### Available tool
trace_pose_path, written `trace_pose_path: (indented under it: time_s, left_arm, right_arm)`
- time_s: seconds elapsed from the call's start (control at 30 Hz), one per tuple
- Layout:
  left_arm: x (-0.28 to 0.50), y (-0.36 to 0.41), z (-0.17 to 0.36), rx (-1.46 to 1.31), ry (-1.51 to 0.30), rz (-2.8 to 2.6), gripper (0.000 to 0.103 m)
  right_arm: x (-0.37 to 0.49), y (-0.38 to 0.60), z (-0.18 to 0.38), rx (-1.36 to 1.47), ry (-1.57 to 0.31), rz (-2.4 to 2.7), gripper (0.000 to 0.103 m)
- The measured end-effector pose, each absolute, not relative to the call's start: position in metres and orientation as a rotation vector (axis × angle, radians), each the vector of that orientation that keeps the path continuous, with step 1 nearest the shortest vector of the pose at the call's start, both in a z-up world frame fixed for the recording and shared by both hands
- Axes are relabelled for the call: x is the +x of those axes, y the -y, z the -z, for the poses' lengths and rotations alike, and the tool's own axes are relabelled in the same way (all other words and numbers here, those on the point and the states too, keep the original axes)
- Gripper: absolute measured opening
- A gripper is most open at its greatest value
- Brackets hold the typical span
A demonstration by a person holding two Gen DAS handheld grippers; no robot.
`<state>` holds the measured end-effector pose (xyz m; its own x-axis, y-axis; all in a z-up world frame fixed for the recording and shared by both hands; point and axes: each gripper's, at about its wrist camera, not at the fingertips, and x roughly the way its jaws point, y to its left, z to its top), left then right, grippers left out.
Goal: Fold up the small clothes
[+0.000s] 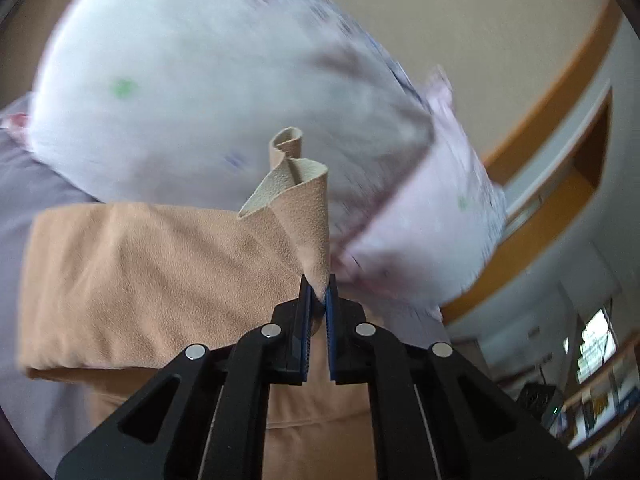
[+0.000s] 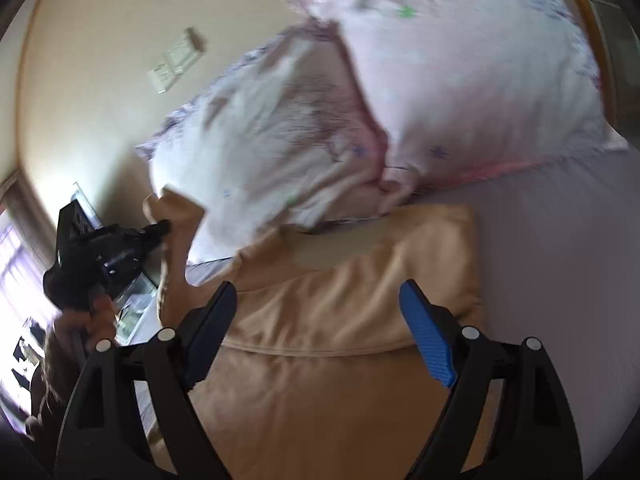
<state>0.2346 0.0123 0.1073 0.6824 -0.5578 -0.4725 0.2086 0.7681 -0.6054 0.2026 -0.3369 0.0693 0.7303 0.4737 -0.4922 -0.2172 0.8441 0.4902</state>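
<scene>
A tan fleece garment (image 1: pixel 132 280) lies on a grey-lilac bed sheet (image 1: pixel 24 184). My left gripper (image 1: pixel 319 292) is shut on a corner of the garment and lifts it, so the cloth stands up in a twisted peak (image 1: pixel 296 184). In the right wrist view the same garment (image 2: pixel 340 320) spreads below and ahead of my right gripper (image 2: pixel 320 328), which is open and empty just above it. The left gripper (image 2: pixel 160 228) shows there at the left, holding the raised corner (image 2: pixel 176 208).
Two white and pink patterned pillows (image 2: pixel 272 140) (image 2: pixel 472 80) lie at the head of the bed, touching the garment's far edge. A beige wall (image 2: pixel 100 40) with a switch plate (image 2: pixel 176 60) is behind. Shelves and wood trim (image 1: pixel 560 184) show at the right.
</scene>
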Motion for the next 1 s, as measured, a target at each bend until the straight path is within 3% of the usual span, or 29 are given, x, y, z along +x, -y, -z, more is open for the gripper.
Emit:
trace_pose_path:
  time_s: [0.07,0.17,0.27,0.33,0.37,0.43,0.6,0.7,0.77,1.0]
  left_arm:
    - [0.252,0.073,-0.072,-0.352,-0.868,0.542,0.006]
    - [0.245,0.144,-0.026,-0.137,-1.058,0.597,0.006]
    - [0.211,0.144,-0.031,-0.055,-1.003,0.625,0.008]
    - [0.193,0.112,-0.054,-0.097,-0.933,0.655,0.021]
    - [0.195,0.094,-0.063,-0.11,-0.905,0.642,0.038]
    - [0.195,0.056,-0.081,-0.099,-0.814,0.507,0.056]
    - [0.218,-0.024,-0.075,-0.144,-0.841,0.26,0.057]
    - [0.228,-0.042,-0.057,-0.133,-0.901,0.207,0.057]
    - [0.23,-0.045,-0.045,-0.113,-0.937,0.191,0.057]
    - [0.219,-0.046,-0.024,-0.081,-0.955,0.187,0.057]
  right_arm:
    - [0.216,0.355,-0.054,0.473,-0.694,-0.337,0.083]
    - [0.234,0.385,-0.031,0.601,-0.788,-0.29,0.077]
    - [0.24,0.394,-0.027,0.626,-0.808,-0.31,0.066]
    - [0.249,0.388,-0.029,0.585,-0.829,-0.328,0.053]
    - [0.255,0.381,-0.029,0.568,-0.848,-0.342,0.048]
    - [0.269,0.372,-0.024,0.531,-0.898,-0.336,0.045]
    - [0.286,0.364,-0.006,0.51,-0.987,-0.254,0.042]
    - [0.289,0.355,0.005,0.446,-1.019,-0.228,0.034]
    - [0.292,0.348,0.013,0.413,-1.047,-0.245,0.002]
    - [0.302,0.358,-0.024,0.346,-0.825,-0.139,0.002]
